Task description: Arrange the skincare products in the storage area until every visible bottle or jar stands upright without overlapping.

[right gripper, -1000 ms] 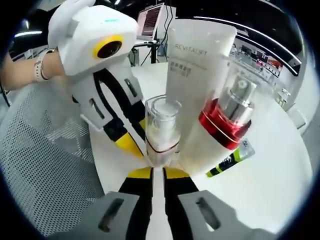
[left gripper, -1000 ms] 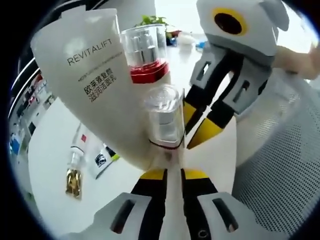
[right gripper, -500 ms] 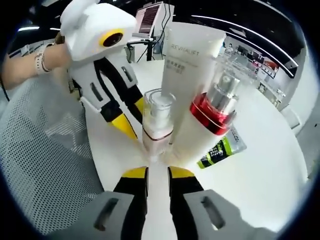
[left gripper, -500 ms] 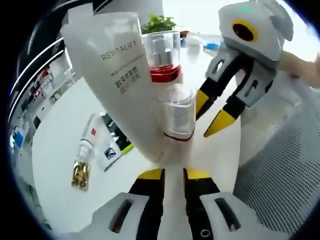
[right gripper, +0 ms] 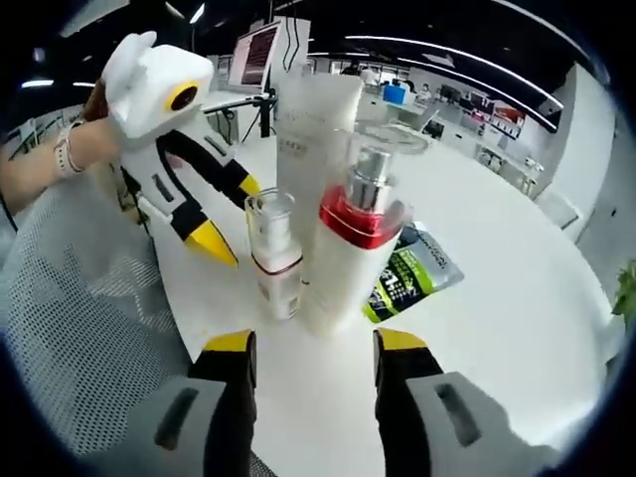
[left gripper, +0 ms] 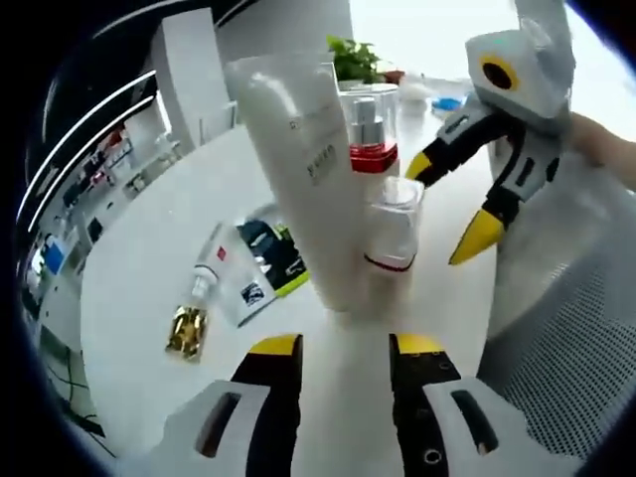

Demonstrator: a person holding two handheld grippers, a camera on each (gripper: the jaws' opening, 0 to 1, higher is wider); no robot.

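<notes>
White and glossy, the round table (left gripper: 139, 298) carried three products standing upright in a tight cluster: a tall white Revitalift tube (left gripper: 303, 169) set on its cap, a white pump bottle with a red collar (right gripper: 345, 253) under a clear cap, and a small clear-capped pump bottle (right gripper: 272, 253). In the right gripper view the three were seen close together, the small bottle just beside the red-collared one; whether they touched could not be told. In the left gripper view the small bottle (left gripper: 391, 234) and the red-collared bottle (left gripper: 370, 139) were partly covered by the tube's edge.

The left gripper (left gripper: 343, 348) was held with its jaws spread wide and nothing between them, the cluster standing just beyond the yellow tips. The right gripper (right gripper: 313, 343) was likewise opened wide and empty, near the base of the red-collared bottle.

Part of the work was judged done, since three items stood upright. More was judged to remain: a gold-capped white tube (left gripper: 204, 298) lay flat on the table, and beside it a dark green-and-white tube (left gripper: 260, 263) also lay on its side, seen in the right gripper view (right gripper: 407, 273) behind the cluster. A grey mesh surface (right gripper: 79, 328) was seen at the table's edge.
</notes>
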